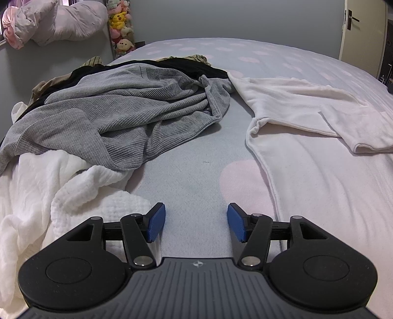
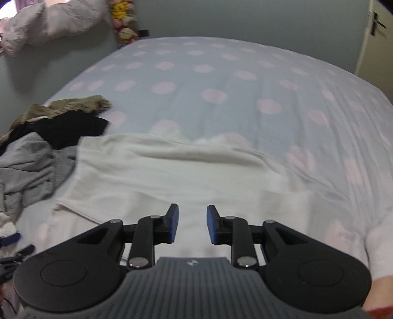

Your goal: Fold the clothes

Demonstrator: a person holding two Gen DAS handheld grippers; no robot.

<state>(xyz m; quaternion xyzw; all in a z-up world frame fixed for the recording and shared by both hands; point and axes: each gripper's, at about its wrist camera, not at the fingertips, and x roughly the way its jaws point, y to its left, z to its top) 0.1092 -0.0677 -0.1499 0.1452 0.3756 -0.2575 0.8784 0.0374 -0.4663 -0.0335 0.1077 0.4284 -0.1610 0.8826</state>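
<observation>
A white long-sleeved garment (image 1: 319, 157) lies spread flat on the bed, with one sleeve (image 1: 343, 122) folded across it. It also shows in the right wrist view (image 2: 172, 171). My left gripper (image 1: 196, 225) is open and empty, low over bare sheet just left of the garment's left edge. My right gripper (image 2: 192, 224) is open and empty, above the garment's near part. A heap of unfolded clothes lies to the left: a grey ribbed top (image 1: 118, 115), black items (image 1: 172, 65) and a white textured cloth (image 1: 49, 196).
The bed (image 2: 221, 86) has a pale blue sheet with pink dots. A pink duvet (image 1: 54, 22) and stuffed toys (image 1: 120, 27) are at the far left wall. A door (image 1: 353, 29) is at the far right. The grey top (image 2: 27, 166) shows left in the right wrist view.
</observation>
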